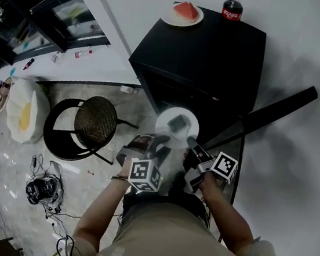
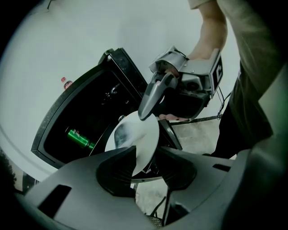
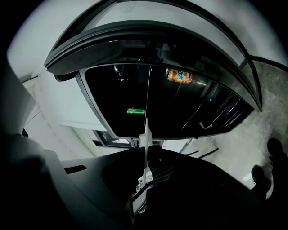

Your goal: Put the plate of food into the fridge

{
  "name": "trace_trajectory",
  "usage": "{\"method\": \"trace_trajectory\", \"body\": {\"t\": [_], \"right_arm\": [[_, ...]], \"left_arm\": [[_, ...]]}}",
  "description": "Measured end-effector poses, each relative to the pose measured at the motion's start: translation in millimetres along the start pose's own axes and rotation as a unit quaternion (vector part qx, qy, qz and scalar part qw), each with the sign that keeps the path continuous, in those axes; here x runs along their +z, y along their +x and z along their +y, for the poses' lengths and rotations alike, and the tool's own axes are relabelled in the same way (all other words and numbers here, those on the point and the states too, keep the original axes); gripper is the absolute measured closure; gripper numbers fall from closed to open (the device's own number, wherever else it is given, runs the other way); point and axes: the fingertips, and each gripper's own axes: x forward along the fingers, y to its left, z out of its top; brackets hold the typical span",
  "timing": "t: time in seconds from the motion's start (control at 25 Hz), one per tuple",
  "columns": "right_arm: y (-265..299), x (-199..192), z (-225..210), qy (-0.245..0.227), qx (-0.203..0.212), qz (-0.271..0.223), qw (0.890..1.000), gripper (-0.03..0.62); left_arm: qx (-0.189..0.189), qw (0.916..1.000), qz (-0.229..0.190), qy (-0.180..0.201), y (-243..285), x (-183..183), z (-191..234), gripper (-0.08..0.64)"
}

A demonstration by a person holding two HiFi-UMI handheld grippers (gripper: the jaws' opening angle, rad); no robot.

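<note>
White wall [image 2: 112, 27] at the back. Pale veined floor [image 1: 10, 157], glossy, with glare spots. Round black chair [image 1: 95, 123] with woven seat, just beside a white bag [image 1: 24, 113]. Cable tangle [image 1: 44, 188] toward the floor's lower-left edge. Dark-framed glass panels [image 1: 52, 16] in the top-left corner.

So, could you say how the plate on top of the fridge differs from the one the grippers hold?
The top plate rests on the fridge; the held plate is clamped by the left gripper and right gripper. The top plate carries a red wedge, the held plate something dark. Both are white.
</note>
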Motion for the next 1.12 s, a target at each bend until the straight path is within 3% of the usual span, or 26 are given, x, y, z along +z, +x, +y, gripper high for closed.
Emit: {"method": "trace_trajectory", "body": {"t": [0.36, 0.76, 1.12], "right_arm": [[7.4, -1.9, -10.7, -0.008, -0.005, -0.003, 1.0, 0.558], [20.3, 12.3, -27.2, 0.015, -0.019, -0.053, 0.998, 0.558], [42.4, 13.3, -43.2, 0.008, -0.036, -0.069, 0.997, 0.558]], "left_arm": [[-0.005, 1.0, 0.004, -0.003, 8.5, -12.0, -3.6, 0.442], [-0.007, 0.9995, -0.017, -0.027, 18.9, -31.9, 10.5, 0.442], [-0.035, 0.9984, -0.035, -0.03, 36.1, -51.5, 12.4, 0.443]]}}
